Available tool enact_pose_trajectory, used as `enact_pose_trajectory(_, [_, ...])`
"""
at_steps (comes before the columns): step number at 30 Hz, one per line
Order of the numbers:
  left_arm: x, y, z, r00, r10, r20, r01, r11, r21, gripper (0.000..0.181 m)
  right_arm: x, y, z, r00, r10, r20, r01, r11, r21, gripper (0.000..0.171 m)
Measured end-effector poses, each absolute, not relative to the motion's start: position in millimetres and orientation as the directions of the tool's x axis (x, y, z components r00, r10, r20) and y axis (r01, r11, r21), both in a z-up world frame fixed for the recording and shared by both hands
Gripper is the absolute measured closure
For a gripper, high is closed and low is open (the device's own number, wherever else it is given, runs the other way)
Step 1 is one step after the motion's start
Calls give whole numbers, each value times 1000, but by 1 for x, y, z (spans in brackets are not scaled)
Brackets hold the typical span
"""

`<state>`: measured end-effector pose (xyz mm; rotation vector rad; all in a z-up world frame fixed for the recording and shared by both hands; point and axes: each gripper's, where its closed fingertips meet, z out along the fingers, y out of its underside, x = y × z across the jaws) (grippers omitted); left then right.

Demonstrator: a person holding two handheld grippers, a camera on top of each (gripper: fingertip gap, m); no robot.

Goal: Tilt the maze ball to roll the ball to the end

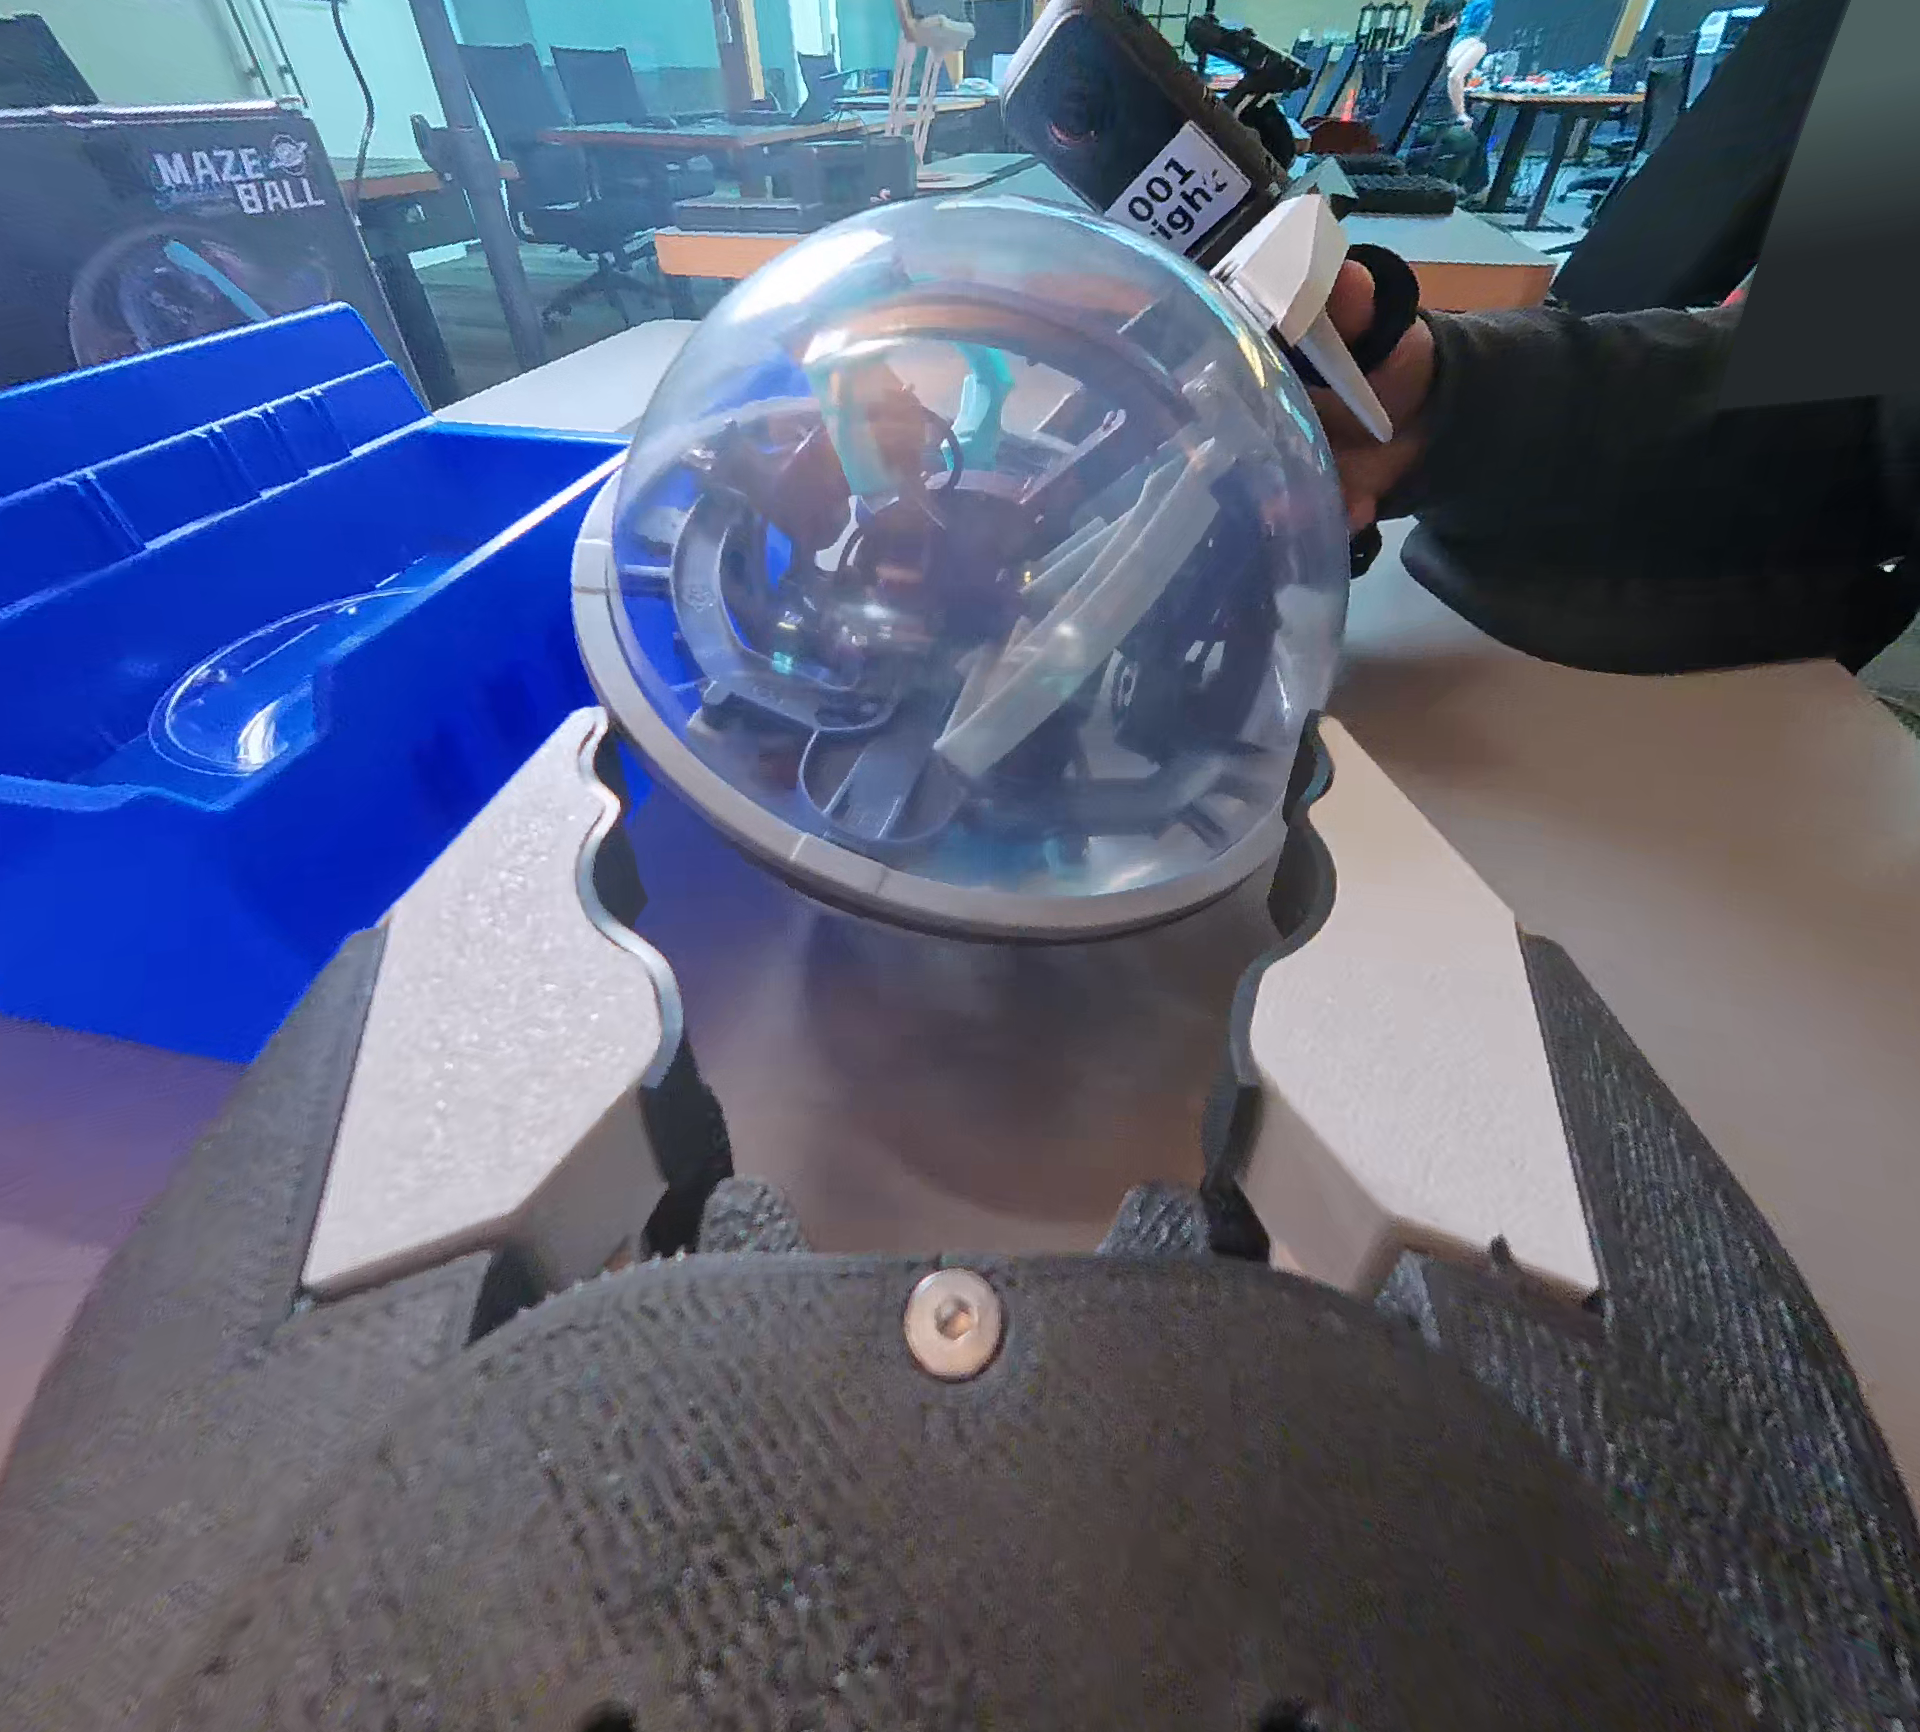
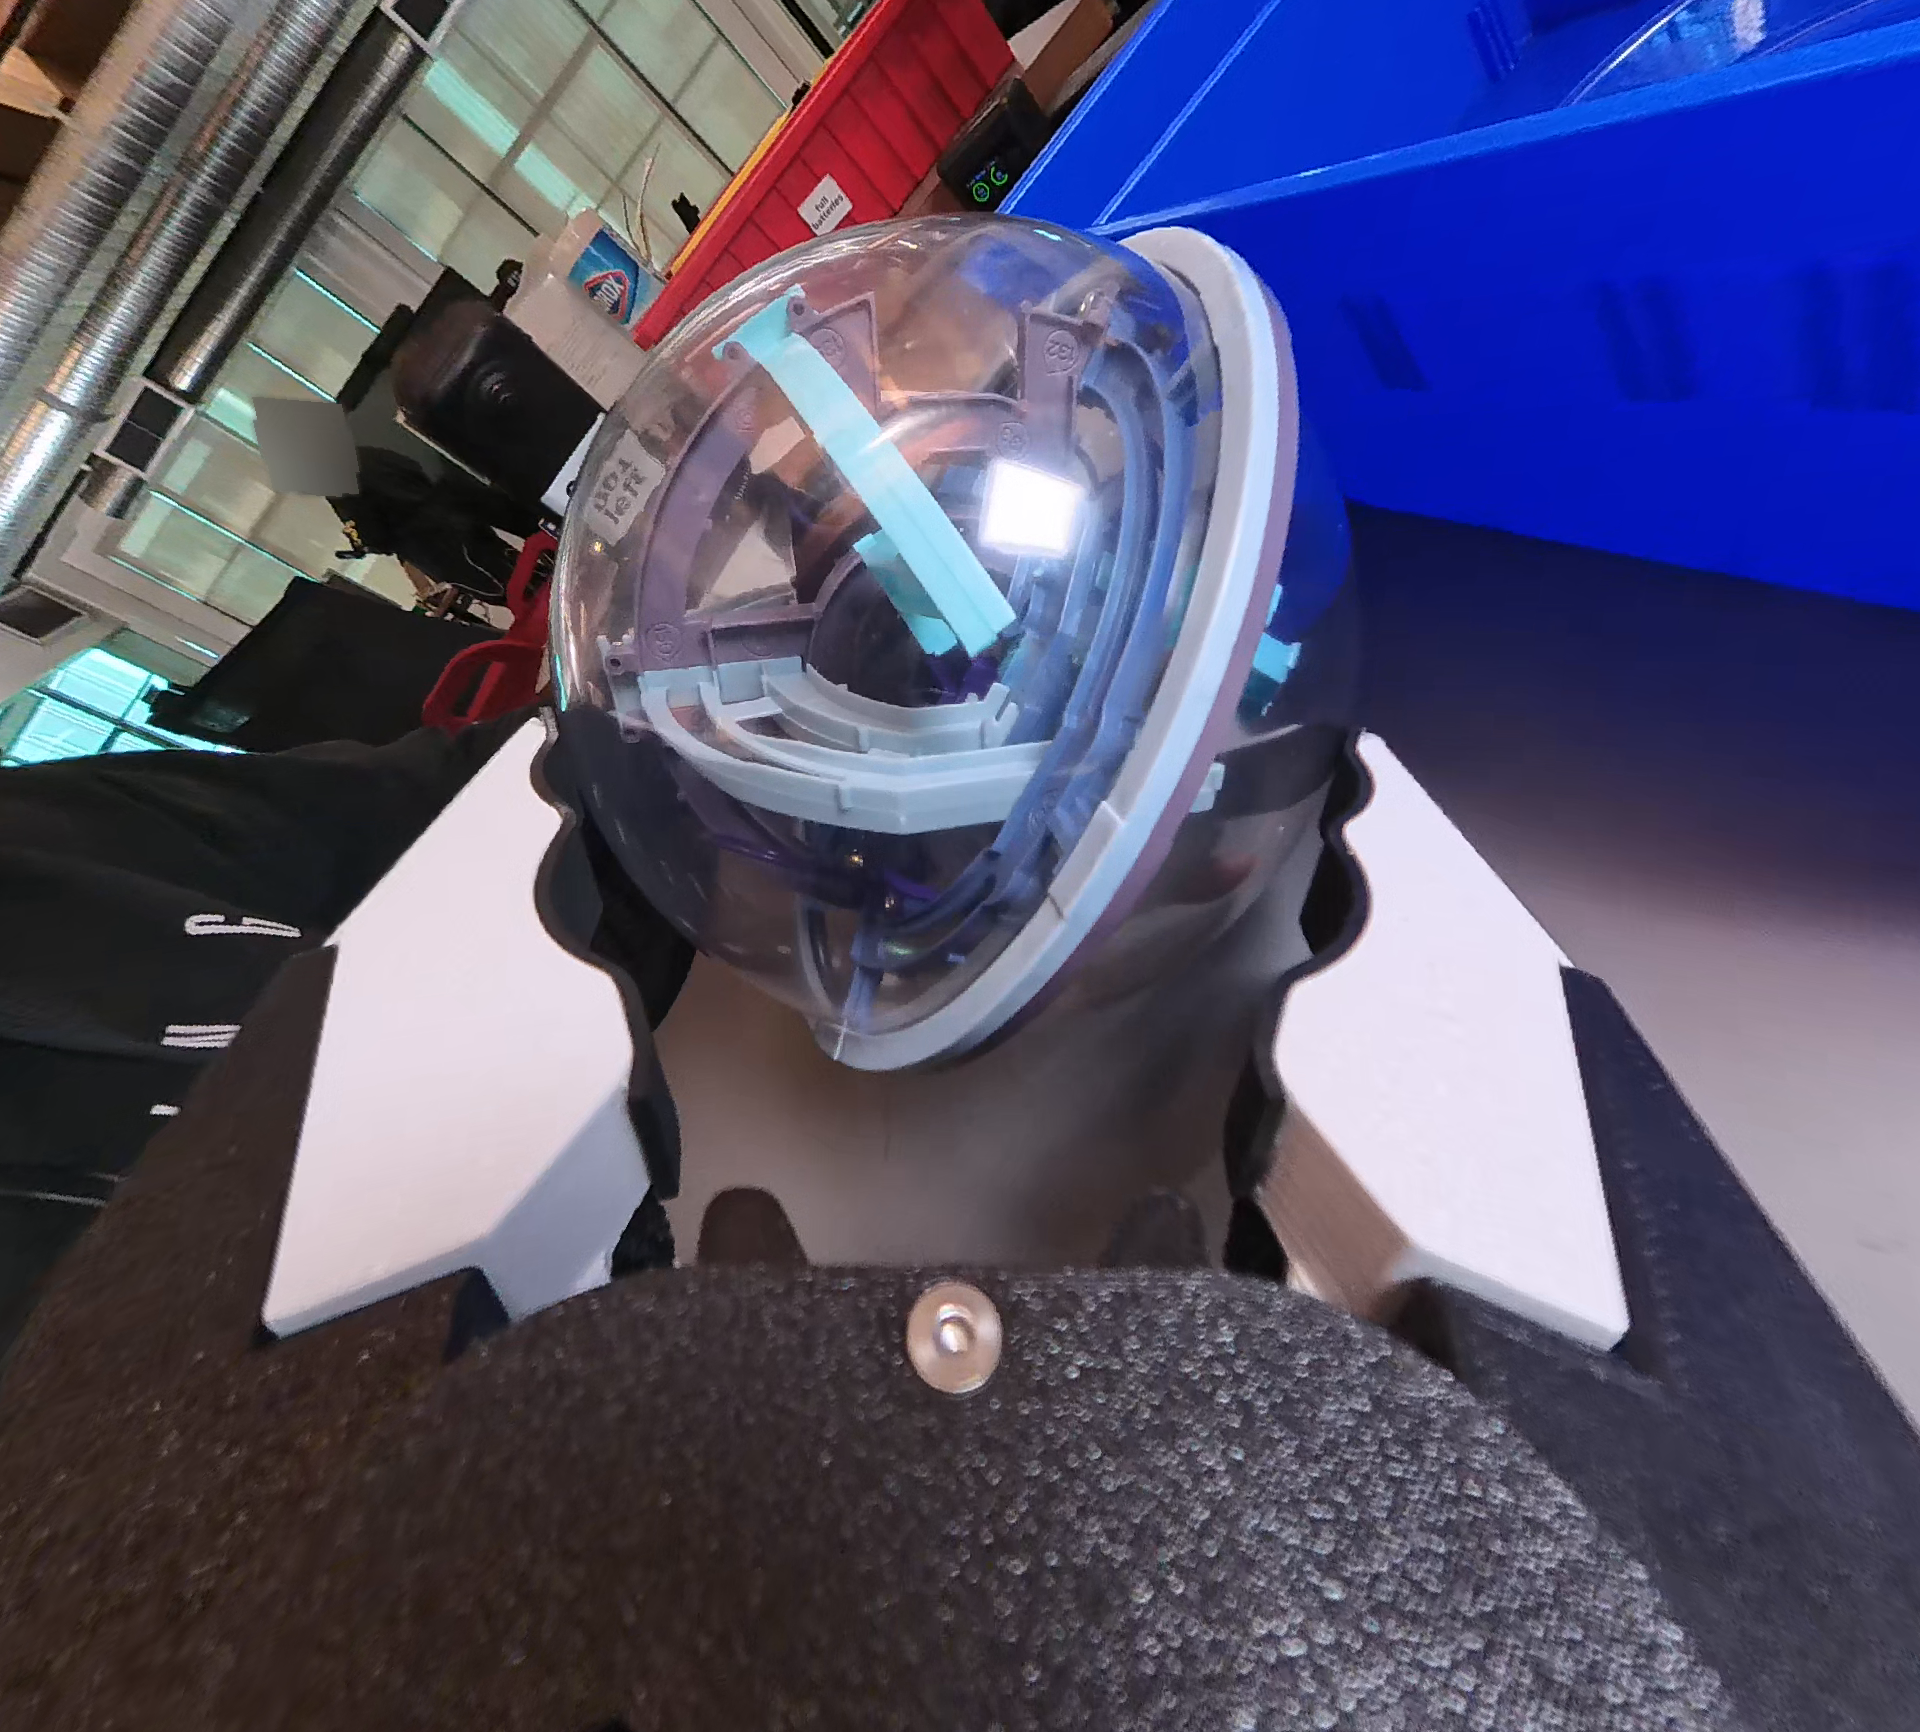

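The maze ball, a rigid, slick, light clear sphere, sits clamped between both tools, left tool and right tool, each gripping below its grey equator rim above the tabletop.

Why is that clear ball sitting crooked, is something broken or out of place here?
Nothing looks broken. The maze ball is tilted, its grey seam ring slanting, because both sets of jaws hold it off the table. The blue bin beside it stands upright, and nothing is spilled.
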<state>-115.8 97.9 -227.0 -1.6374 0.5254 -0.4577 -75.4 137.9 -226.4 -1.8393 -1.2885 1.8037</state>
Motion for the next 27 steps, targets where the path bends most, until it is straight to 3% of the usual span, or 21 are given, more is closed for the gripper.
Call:
enact_pose_trajectory(9, [-120, 99, -239, 806, -585, 88, -52, -218, -974, 59, -69, 138, -227, -245, 835, -493, 362, -393, -845, 38])
enact_pose_trajectory(17, [-124, 98, -240, 789, -590, 171, 9, -266, -964, 61, -66, 133, -258, -298, 950, -87, 372, 32, -928, 39])
enact_pose_trajectory(27, [-120, 98, -258, 815, -545, -197, -338, -171, -926, 61, -71, 137, -252, -250, 916, 314, 239, 372, -897, 35])
